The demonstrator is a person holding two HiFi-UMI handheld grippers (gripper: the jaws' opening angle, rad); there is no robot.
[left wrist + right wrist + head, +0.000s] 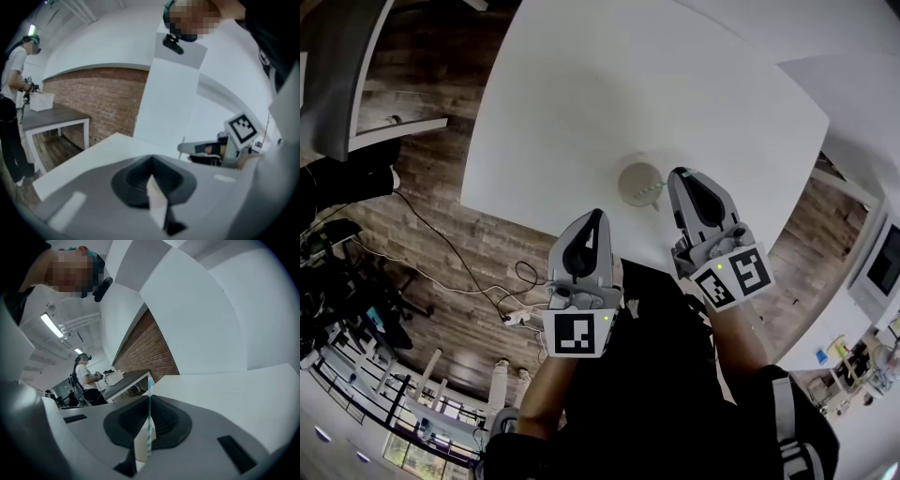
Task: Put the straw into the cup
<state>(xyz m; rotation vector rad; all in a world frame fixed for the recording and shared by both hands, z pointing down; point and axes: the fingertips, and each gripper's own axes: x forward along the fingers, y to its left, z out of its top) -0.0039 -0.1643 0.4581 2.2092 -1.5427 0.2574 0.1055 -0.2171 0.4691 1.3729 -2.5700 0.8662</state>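
Note:
A pale round cup [636, 178] stands on the white table [581, 94] near its front edge. My right gripper [680, 175] hovers just right of the cup, shut on a green-and-white striped straw [652, 194]. The straw's lower part shows over the cup's right rim; whether it is inside I cannot tell. In the right gripper view the straw [149, 423] stands upright between the closed jaws of that gripper [147, 439]. My left gripper [596, 216] hangs in front of the table, left of the cup, shut and empty [155, 190]. From there the right gripper [185, 149] and straw [183, 140] show.
Wooden floor with cables [487, 277] lies left of and below the table. A brick wall [112, 98], a grey side table [51, 117] and another person [14, 93] are farther off. A screen [883, 262] stands at the right.

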